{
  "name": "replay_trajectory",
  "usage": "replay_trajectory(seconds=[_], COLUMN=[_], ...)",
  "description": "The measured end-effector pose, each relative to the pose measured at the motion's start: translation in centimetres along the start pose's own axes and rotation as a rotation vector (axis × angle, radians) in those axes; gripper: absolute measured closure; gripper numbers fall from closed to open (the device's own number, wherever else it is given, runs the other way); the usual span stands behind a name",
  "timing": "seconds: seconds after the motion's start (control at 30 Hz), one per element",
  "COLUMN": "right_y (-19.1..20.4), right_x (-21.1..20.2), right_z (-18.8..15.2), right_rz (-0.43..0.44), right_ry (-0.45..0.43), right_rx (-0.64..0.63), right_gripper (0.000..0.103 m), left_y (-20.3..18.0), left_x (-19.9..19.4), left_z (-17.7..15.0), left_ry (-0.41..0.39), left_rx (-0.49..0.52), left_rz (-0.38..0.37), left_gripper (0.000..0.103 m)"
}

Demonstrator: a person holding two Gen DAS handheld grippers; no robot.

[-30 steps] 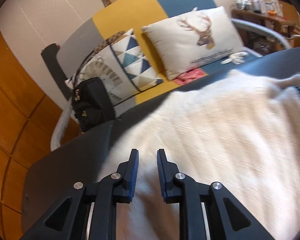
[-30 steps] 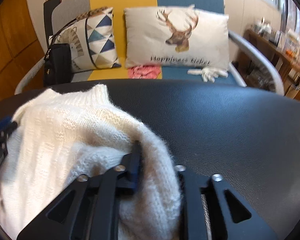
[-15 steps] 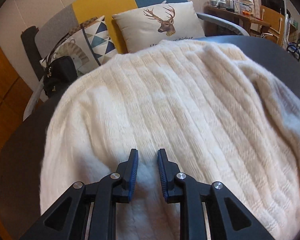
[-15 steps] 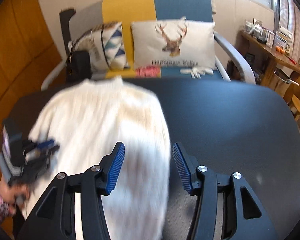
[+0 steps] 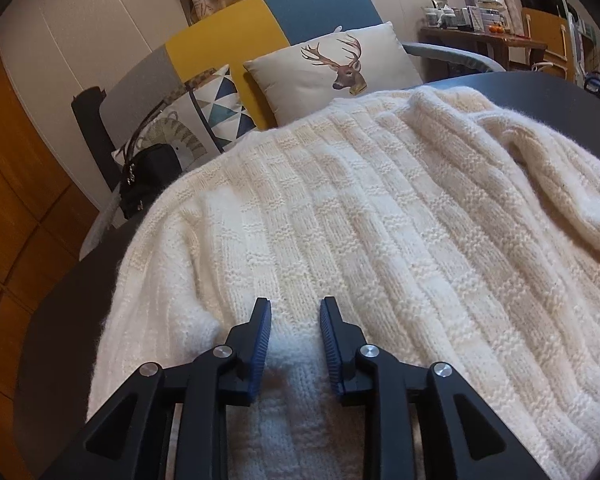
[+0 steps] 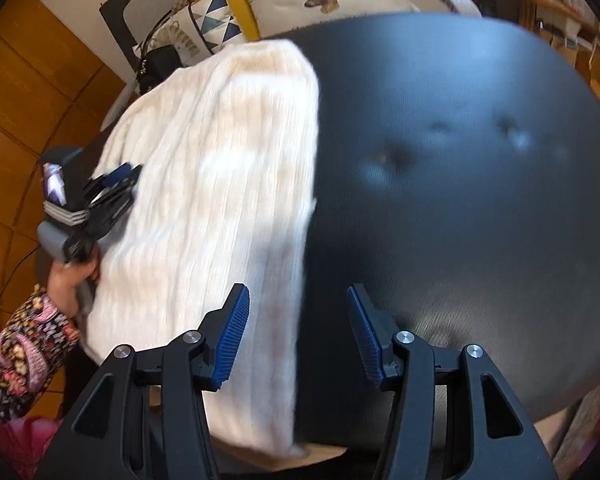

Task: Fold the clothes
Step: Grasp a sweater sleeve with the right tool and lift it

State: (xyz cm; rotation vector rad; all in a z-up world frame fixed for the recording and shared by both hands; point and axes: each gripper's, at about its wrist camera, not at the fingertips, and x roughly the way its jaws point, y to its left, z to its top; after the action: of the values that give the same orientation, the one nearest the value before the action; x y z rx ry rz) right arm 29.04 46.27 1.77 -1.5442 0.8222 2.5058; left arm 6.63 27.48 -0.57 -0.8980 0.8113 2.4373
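- Cream knit sweater lies folded on the dark table, filling the frame's centre.
- Left gripper, lower centre, is opening narrowly over the knit, gripping nothing.
- Right gripper gapes empty at the sweater's right edge.

The cream ribbed knitted sweater is cut off by the right and lower picture edges in the left wrist view. In the right wrist view, motion blur obscures its knit and the dark round desk. The sweater covers the desk's left edge. Shelf items are too small to identify.
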Motion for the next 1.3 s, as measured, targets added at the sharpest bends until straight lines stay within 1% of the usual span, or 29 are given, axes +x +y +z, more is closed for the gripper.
replay_trajectory(seconds=[0.03,0.1,0.17,0.23,0.27,0.3,0.33,0.37,0.4,0.47,0.57,0.7,0.77,0.83,1.03,1.13,1.17,1.3], right_y=[-0.1,0.0,0.5,0.9,1.2,1.4,1.6,1.9,2.1,2.8,3.2,1.8,1.1,0.2,-4.9,-8.0,-9.0,-12.5], right_x=[0.1,0.8,1.3,1.8,1.8,1.8,1.9,1.9,1.8,1.9,1.3,-0.7,-1.7,-2.0,-1.8,-1.7,-1.4,-0.5], right_z=[-0.7,-1.8,-2.8,-3.6,-3.8,-4.0,-4.0,-3.9,-3.7,-3.5,-2.7,-1.1,0.2,1.8,7.4,10.1,11.0,14.3], right_rz=[0.025,0.034,0.018,0.005,-0.007,-0.008,0.007,0.014,-0.001,-0.056,-0.079,-0.131,-0.186,-0.263,-0.474,-0.606,-0.638,-0.713], right_ry=[0.005,0.028,0.044,0.051,0.034,0.032,0.041,0.040,0.040,0.048,0.046,0.010,-0.012,-0.025,-0.038,-0.057,-0.064,-0.087], right_rx=[0.009,0.008,-0.014,-0.034,-0.056,-0.078,-0.091,-0.098,-0.120,-0.179,-0.210,-0.231,-0.251,-0.281,-0.288,-0.305,-0.298,-0.242], right_gripper=[0.049,0.049,0.049,0.052,0.057,0.080,0.088,0.090,0.095,0.095,0.096,0.096,0.096,0.096,0.096,0.096,0.096,0.096], left_y=[-0.1,0.0,0.3,0.7,0.8,0.9,0.9,0.9,1.0,1.0,0.9,1.1,1.3,1.3,1.3,1.5,1.5,1.7], left_x=[0.0,0.1,0.1,0.2,0.2,0.2,0.3,0.3,0.3,0.2,0.2,0.3,0.3,0.3,0.3,0.3,0.3,0.4], left_z=[0.0,-0.1,-0.2,-0.2,-0.2,-0.3,-0.3,-0.3,-0.3,-0.4,-0.4,-0.4,-0.5,-0.5,-0.4,-0.4,-0.4,-0.4], left_ry=[-0.001,-0.002,-0.001,0.002,0.003,0.004,0.005,0.005,0.005,0.005,0.005,0.006,0.007,0.007,0.008,0.009,0.009,0.009], left_rx=[0.003,0.002,-0.013,-0.033,-0.041,-0.047,-0.053,-0.055,-0.057,-0.060,-0.062,-0.069,-0.075,-0.079,-0.089,-0.096,-0.097,-0.104], left_rz=[0.004,0.004,-0.014,-0.035,-0.043,-0.048,-0.053,-0.055,-0.056,-0.058,-0.060,-0.068,-0.074,-0.078,-0.088,-0.095,-0.097,-0.103], left_gripper=[0.077,0.077,0.077,0.076,0.076,0.076,0.075,0.075,0.075,0.075,0.074,0.074,0.074,0.074,0.074,0.074,0.074,0.074])
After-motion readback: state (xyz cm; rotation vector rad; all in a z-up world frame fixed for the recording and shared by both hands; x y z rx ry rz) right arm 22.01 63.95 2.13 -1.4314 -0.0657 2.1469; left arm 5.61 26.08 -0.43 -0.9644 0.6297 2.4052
